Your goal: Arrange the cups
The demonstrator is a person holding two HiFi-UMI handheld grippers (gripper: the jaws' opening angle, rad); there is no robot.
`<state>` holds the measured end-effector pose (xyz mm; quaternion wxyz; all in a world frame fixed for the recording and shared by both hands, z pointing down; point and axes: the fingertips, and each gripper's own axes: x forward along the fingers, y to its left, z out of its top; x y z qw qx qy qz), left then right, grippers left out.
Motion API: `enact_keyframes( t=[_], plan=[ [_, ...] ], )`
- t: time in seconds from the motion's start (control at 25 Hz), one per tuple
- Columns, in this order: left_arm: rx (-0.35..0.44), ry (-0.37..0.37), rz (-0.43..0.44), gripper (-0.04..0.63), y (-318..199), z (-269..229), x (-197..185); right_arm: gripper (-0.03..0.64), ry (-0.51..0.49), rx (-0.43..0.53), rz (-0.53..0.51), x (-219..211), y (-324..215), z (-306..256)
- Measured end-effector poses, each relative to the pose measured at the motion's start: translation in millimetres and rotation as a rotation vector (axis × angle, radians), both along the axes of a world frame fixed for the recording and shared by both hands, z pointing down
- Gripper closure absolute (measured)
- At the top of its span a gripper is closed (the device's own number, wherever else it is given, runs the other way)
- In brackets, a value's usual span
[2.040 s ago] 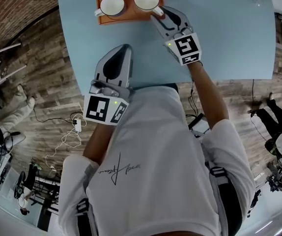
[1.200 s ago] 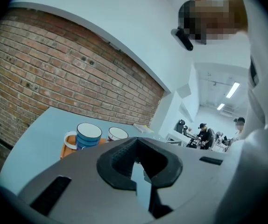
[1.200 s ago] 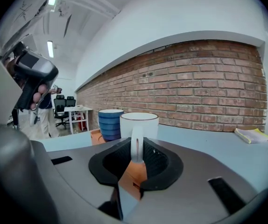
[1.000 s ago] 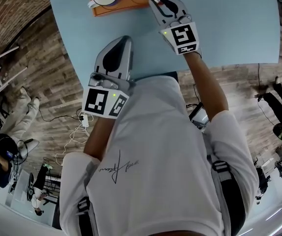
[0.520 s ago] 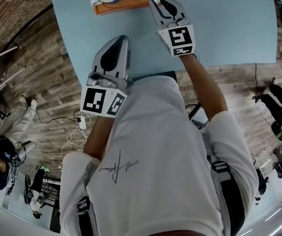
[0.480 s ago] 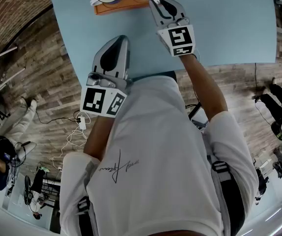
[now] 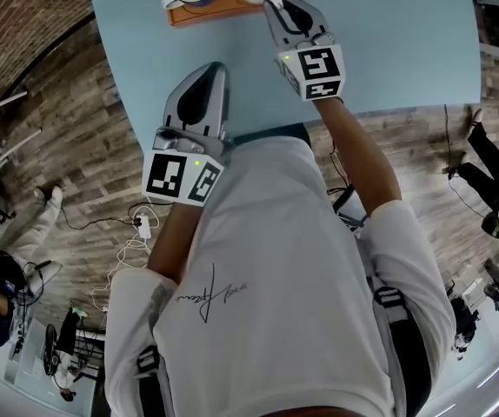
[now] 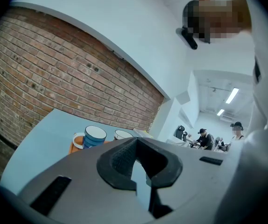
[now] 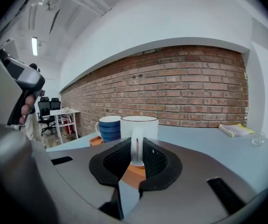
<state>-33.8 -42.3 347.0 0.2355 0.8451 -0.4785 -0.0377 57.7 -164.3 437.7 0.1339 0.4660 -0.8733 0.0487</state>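
The right hand-held gripper (image 7: pixel 272 3) is closed on the handle (image 9: pixel 137 146) of the white ceramic cup (image 9: pixel 139 124). That cup stands on the orange rectangular tray (image 7: pixel 176 16), just beside a blue-banded ceramic cup (image 9: pixel 109 128). The left hand-held gripper (image 7: pixel 216 68), jaws together and empty, sits over the pale blue counter (image 7: pixel 389 42), well apart from the tray.

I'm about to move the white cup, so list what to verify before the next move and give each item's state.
1. Grip: right gripper is shut on the handle of the white cup: ok.
2. White cup stands upright on the orange tray: ok.
3. Blue cup stands apart from the white cup: ok.
4. White cup is empty: cannot tell.
5. Spare hand: left gripper is shut, empty and away from the tray: ok.
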Motion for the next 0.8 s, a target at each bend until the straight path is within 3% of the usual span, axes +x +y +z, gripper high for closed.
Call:
enact_keyframes(
  t=[0.8],
  plan=[
    [0.050,0.075,-0.017,0.587,15,-15,-24,0.554,-0.061,0.042,0.165,-16,6,-53]
  ],
)
